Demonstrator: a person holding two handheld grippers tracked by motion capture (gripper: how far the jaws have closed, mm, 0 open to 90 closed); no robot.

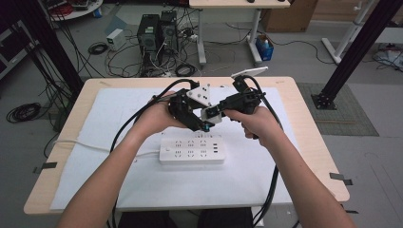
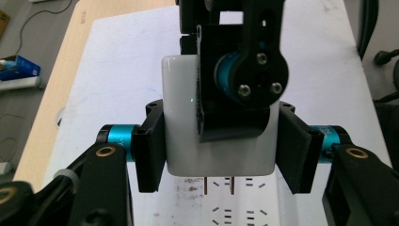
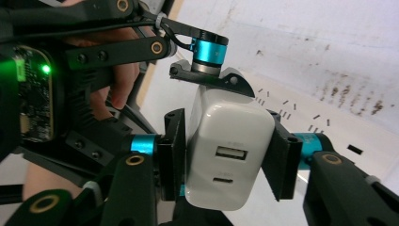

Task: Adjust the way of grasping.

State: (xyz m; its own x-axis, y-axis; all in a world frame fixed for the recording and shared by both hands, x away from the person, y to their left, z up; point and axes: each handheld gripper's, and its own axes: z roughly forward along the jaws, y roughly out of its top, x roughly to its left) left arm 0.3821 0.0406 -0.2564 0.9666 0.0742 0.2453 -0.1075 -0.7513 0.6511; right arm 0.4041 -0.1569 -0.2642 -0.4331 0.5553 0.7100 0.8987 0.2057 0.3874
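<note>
1. White charger (image 2: 219, 146) hangs above the power strip (image 1: 192, 150) near the desk's (image 1: 304, 118) middle.
2. Both the left gripper (image 2: 219, 141) and right gripper (image 3: 226, 155) clamp it.
3. Judged next: keep its prongs (image 2: 219, 184) square over one socket, then press straight down.

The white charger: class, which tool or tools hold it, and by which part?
Both tools grip the white charger by its flat sides: left tool near the prong end, right tool near the port end.
</note>
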